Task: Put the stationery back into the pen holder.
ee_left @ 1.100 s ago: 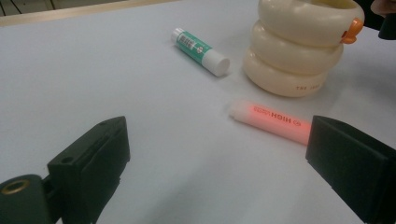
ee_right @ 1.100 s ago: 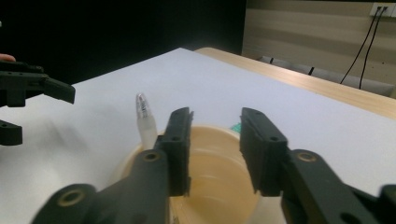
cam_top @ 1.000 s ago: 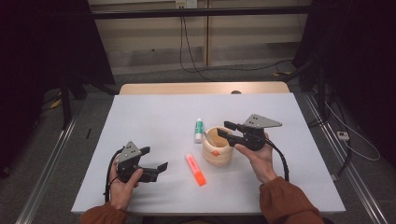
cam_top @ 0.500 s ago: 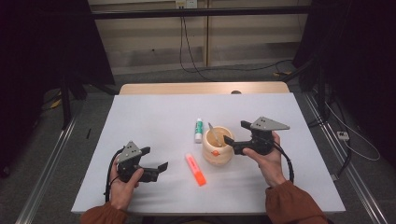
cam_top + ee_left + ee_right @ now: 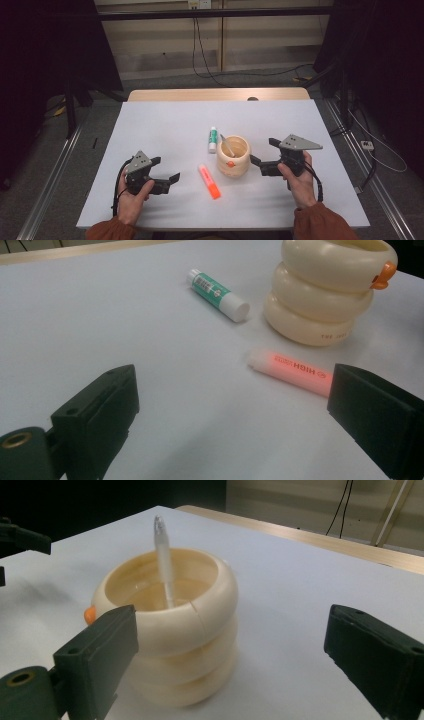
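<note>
A cream ringed cup (image 5: 233, 155) stands mid-table with a pale pen (image 5: 227, 145) leaning inside it. An orange highlighter (image 5: 209, 181) lies in front of the cup, and a green-and-white glue stick (image 5: 213, 139) lies to its left. My right gripper (image 5: 263, 151) hovers just right of the cup, apart from it. Its jaws have just been opening and nothing is between them. In the right gripper view the cup (image 5: 170, 625) and pen (image 5: 164, 560) lie just ahead of the jaws. My left gripper (image 5: 165, 169) rests open at the front left, with the highlighter (image 5: 292, 371) ahead of it.
The white table top (image 5: 150, 125) has bare room at the back and on both sides. A wooden strip (image 5: 215, 94) runs along its far edge. Dark stands and cables surround the table on the floor.
My right gripper has drawn back to the right from over the cup, and its jaws have spread. The pen stays in the cup. The left gripper has kept still.
</note>
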Demonstrator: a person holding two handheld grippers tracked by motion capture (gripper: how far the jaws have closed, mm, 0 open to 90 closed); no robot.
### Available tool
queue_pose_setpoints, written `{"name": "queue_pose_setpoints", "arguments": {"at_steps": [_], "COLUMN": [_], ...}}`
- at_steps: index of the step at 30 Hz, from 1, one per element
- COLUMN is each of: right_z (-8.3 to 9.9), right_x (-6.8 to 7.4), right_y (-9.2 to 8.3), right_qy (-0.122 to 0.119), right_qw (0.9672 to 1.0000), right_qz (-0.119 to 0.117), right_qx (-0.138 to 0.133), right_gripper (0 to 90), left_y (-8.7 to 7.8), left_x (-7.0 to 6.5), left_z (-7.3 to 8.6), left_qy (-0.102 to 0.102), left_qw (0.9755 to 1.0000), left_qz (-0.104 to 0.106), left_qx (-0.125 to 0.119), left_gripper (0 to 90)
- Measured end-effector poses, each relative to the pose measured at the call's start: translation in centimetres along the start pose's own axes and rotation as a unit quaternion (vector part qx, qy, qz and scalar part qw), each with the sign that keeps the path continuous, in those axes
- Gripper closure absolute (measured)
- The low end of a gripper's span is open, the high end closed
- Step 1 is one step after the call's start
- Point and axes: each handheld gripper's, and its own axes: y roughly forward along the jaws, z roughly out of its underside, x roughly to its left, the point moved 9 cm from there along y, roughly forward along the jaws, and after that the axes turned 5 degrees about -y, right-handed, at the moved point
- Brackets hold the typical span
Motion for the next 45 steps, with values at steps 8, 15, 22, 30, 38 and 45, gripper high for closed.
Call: {"name": "queue_pose_setpoints", "arguments": {"at_steps": [8, 15, 22, 30, 38, 45], "right_z": [1.2, 1.7, 3.1, 4.7, 5.4, 5.5], "right_x": [-0.2, 0.0, 0.2, 0.2, -0.1, 0.1], "right_y": [-1.0, -1.5, -2.5, -4.0, -4.4, -4.2], "right_qy": [-0.002, -0.002, 0.001, 0.007, 0.02, 0.022], "right_qw": [0.9999, 0.9997, 0.9994, 0.9989, 0.9985, 0.9986], "right_qz": [0.017, 0.024, 0.033, 0.045, 0.051, 0.047], "right_qx": [0.003, 0.0, 0.006, 0.013, 0.006, 0.008], "right_gripper": [6.7, 6.7, 6.8, 6.7, 6.8, 6.8], "left_y": [-0.1, -0.1, -0.1, 0.0, -0.1, 0.2], "left_x": [-0.2, -0.5, -1.1, -1.4, -2.1, -3.4], "left_z": [-0.5, -0.7, -1.1, -0.9, -0.9, -1.1], "left_qy": [0.007, 0.01, 0.02, 0.028, 0.019, 0.009], "left_qw": [1.0, 0.9999, 0.9997, 0.9996, 0.9998, 0.9994], "left_qz": [-0.002, -0.003, -0.009, -0.008, 0.004, 0.031], "left_qx": [-0.006, -0.01, -0.014, -0.003, 0.006, 0.013], "left_gripper": [4.8, 4.6, 4.5, 5.2, 17.7, 42.5]}}
